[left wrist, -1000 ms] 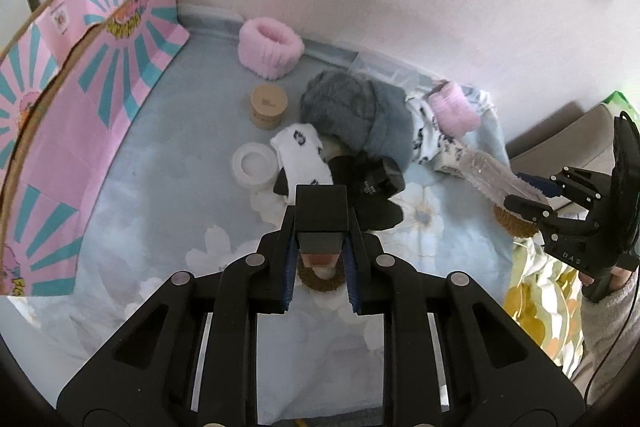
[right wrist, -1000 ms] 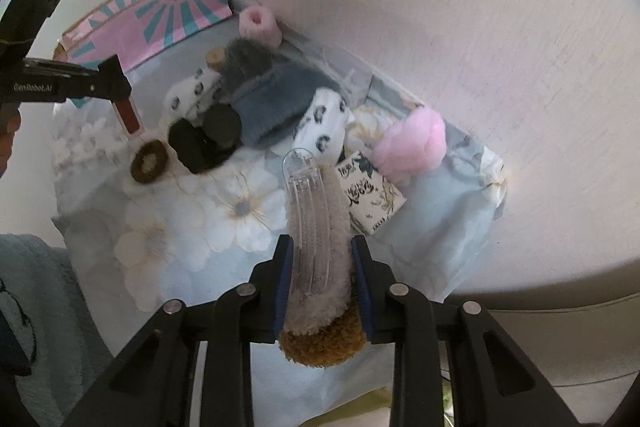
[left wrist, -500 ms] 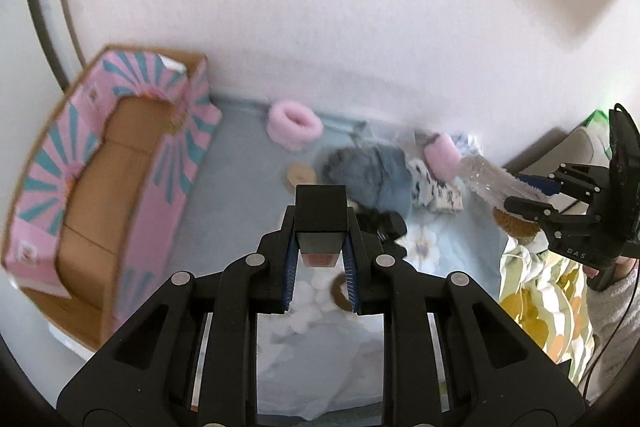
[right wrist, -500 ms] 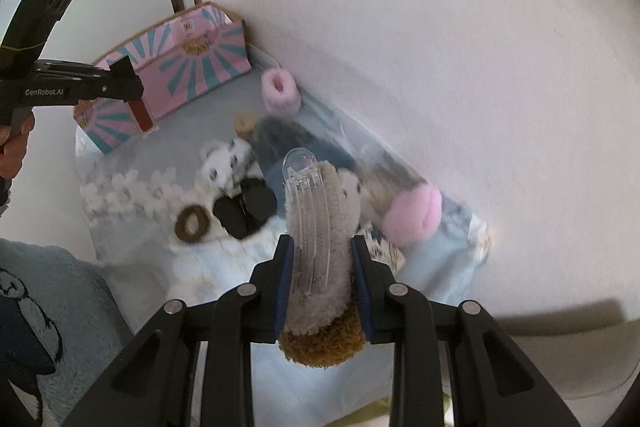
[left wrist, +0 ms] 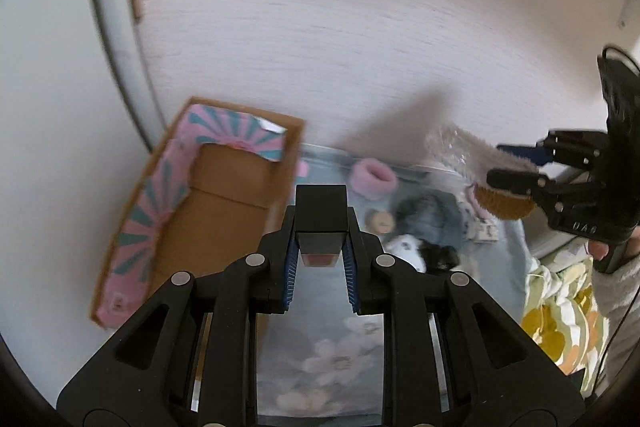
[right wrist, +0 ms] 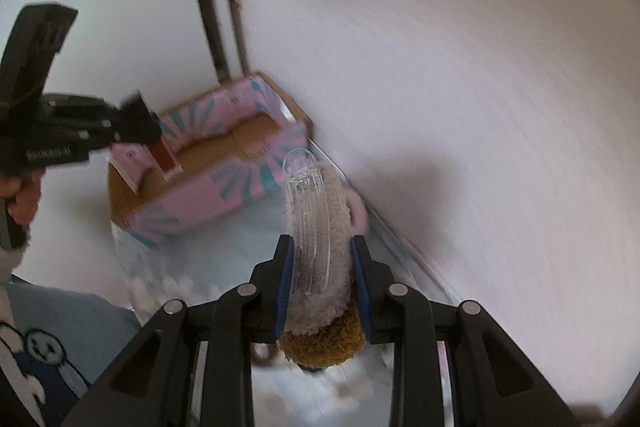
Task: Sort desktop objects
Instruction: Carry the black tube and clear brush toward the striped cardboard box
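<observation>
- A pink-and-teal printed cardboard box (left wrist: 224, 195), open-topped and empty as far as the view shows, sits at the left end of the pale blue floral tablecloth (left wrist: 320, 355), against the white wall (left wrist: 360, 27).
- The left gripper (left wrist: 320, 259), raised above the cloth beside the box, has its fingers clamped on a small square black-capped tube with a red base (left wrist: 320, 227); it looks light, rigid and smooth, best pinched across its flat sides. Its long axis runs forward along the fingers, cap pointing away from the hand.
- Loose items remain on the cloth: a pink fluffy ring (left wrist: 374, 181), grey fur, a spotted sock.
- The right gripper (right wrist: 322, 283) is closed on a soft, fuzzy grey-and-brown brush-like piece under a clear ribbed plastic cover (right wrist: 316, 227). Plush yields; the cover seems stiff and slippery, so a mid-body squeeze suits. It points forward and upward, toward the box.
</observation>
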Demonstrator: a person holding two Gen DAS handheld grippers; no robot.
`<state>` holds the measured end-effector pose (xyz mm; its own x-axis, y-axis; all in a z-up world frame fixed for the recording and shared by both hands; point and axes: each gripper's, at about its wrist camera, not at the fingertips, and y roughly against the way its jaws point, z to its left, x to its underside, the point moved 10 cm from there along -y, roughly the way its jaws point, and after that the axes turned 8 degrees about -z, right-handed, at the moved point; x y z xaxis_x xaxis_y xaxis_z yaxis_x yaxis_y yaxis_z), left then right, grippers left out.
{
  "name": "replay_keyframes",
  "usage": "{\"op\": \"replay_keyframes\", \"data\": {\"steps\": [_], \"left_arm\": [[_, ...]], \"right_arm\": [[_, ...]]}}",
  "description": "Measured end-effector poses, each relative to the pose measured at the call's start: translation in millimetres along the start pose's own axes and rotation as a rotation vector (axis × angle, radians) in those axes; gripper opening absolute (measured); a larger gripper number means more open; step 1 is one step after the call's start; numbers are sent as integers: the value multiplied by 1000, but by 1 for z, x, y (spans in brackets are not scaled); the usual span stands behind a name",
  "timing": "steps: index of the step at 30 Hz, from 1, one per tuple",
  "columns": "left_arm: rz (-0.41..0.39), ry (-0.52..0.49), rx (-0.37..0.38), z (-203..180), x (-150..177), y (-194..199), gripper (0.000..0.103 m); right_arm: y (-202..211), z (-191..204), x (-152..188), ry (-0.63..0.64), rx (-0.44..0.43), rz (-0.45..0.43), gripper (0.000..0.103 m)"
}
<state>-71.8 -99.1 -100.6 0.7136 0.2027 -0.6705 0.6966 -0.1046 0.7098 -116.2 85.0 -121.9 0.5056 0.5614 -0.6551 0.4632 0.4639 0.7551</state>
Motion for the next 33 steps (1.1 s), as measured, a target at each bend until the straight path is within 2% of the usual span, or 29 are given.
{"op": "replay_keyframes", "data": {"steps": [3,4,5,8,14,19,24,33], "left_arm": [[5,23,-19,26,0,3,18],[8,32,-25,34,1,3,18],[12,41,-28,43,2,2,18],[38,72,-46,65,9,-2,18],[86,99,-67,95,26,-22,18],[142,91,-71,105,43,-38,18],[182,63,-66,106,59,-46,18],[228,48,-67,108,68,-59,18]], "right_arm": [[-26,30,-40,36,-48,0,26],[-26,30,-40,36,-48,0,26],[-44,48,-57,51,-80,6,26],[-59,62,-68,57,-104,21,26],[-119,96,-99,32,-146,87,26],[-170,117,-100,32,-162,154,26],[-205,122,-89,-37,-176,203,26],[-226,125,-85,-56,-195,229,26]]}}
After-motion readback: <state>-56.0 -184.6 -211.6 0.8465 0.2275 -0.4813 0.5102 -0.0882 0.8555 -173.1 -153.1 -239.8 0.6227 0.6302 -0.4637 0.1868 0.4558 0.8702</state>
